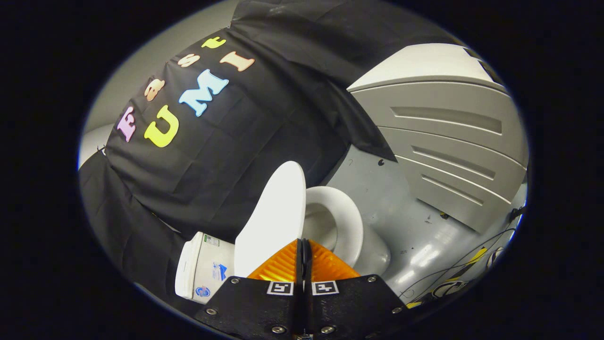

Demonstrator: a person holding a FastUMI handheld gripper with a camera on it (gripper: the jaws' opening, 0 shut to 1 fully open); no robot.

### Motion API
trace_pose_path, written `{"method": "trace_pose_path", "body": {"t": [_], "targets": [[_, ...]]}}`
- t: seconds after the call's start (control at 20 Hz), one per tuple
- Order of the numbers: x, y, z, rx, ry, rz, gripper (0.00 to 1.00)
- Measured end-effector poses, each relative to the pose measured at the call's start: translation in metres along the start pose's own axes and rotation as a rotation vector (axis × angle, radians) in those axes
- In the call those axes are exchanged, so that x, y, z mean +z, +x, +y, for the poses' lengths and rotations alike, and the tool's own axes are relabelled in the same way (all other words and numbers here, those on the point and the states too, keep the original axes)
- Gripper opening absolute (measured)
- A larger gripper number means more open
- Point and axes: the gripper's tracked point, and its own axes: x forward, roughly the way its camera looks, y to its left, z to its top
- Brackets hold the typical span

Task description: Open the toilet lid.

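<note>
The white toilet lid [276, 215] is lifted well off the seat [350, 222], with the bowl [321, 226] showing in the opening between them. The white tank [203, 267] stands behind the lid's hinge end. My gripper [302, 242] has its two orange fingers [278, 267] pressed together on the lid's thin front edge, one finger on each face. The part of the lid's rim inside the grip is hidden by the pads.
A grey ribbed panel [448, 141] stands beyond the toilet on the bowl's side. The grey floor [406, 222] lies around the toilet base. Loose cables and yellow-black tape [453, 278] lie on the floor near the panel. Black cloth hangs behind the tank.
</note>
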Motion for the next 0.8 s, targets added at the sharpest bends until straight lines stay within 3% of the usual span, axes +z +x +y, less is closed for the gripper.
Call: {"method": "trace_pose_path", "body": {"t": [0.8], "targets": [[0.026,-0.025,0.076,-0.006,-0.315,-0.142,0.0]]}}
